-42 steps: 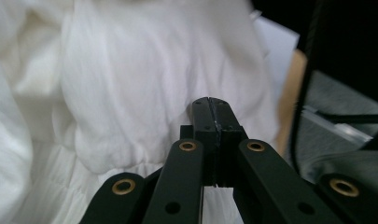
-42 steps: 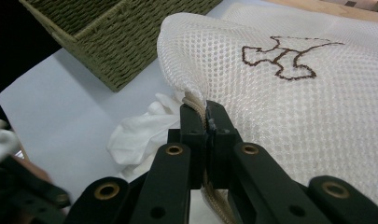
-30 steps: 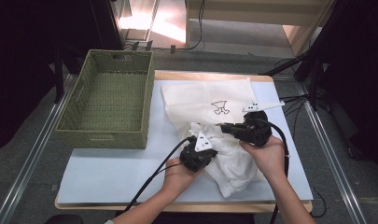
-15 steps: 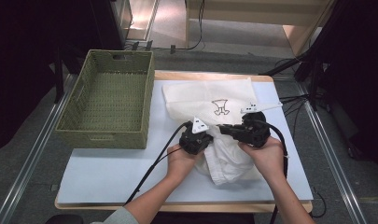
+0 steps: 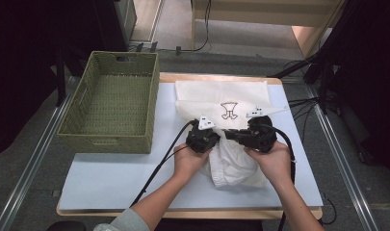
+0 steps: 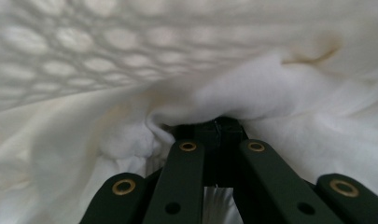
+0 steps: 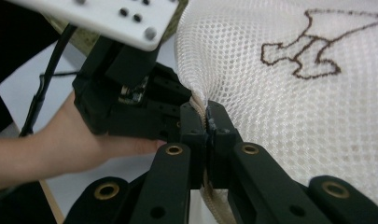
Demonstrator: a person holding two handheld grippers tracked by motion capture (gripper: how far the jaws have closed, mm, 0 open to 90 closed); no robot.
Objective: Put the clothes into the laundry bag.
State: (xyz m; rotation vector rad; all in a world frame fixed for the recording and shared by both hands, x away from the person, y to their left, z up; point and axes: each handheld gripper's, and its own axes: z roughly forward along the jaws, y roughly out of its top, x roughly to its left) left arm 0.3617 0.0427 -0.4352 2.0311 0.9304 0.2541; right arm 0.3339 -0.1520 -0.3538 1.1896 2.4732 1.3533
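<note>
A white mesh bag (image 5: 221,94) with a dark printed emblem lies flat on the far half of the table. A crumpled white garment (image 5: 233,168) trails from its near edge toward me. My left gripper (image 5: 215,138) is shut, its tips buried in a fold of the white garment (image 6: 294,116) right under the mesh (image 6: 84,60). My right gripper (image 5: 229,134) faces it from the right. In the right gripper view, my right gripper (image 7: 207,116) is shut on the zipped rim of the mesh bag (image 7: 280,107), and the left gripper's body (image 7: 126,98) sits just beyond.
A green woven basket (image 5: 110,103) stands at the left of the table, open side up. A white mat (image 5: 120,178) covers the tabletop, with bare room at the near left. Metal rails run along both sides of the table.
My left gripper has moved away from me and to the right, up beside the right gripper, drawing the white garment with it toward the bag's edge. The right gripper has stayed put.
</note>
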